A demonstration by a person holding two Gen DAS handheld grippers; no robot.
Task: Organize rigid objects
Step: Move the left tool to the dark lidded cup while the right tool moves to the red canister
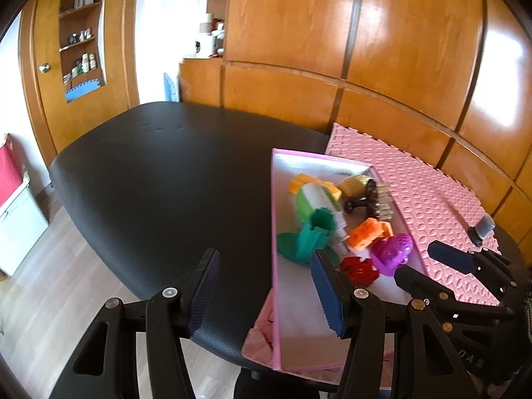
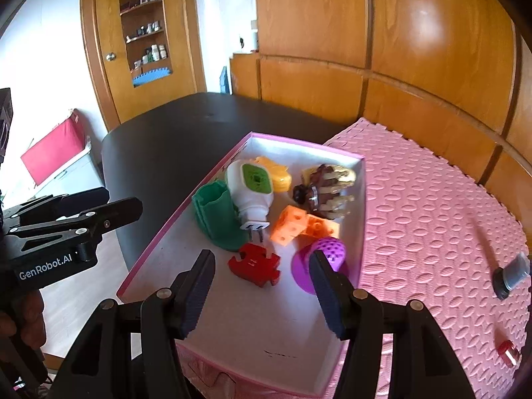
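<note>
While both tongs, left (image 1: 266, 286) and right (image 2: 262, 286), hang spread and empty, the pink box (image 2: 159, 232) on the black tabletop (image 1: 166, 183) holds green holder (image 2: 216, 219), plug (image 2: 249, 193), orange blocks (image 2: 299, 226), red piece (image 2: 254, 264), purple cap (image 2: 327, 252), brush (image 2: 322, 193). Right, on the pink mat (image 2: 432, 216): grey cylinder (image 2: 512, 274), small red item (image 2: 507, 352).

Left gripper (image 1: 266, 286) and right gripper (image 2: 262, 286) both hover with jaws spread wide and empty, side by side, tilted downward.
</note>
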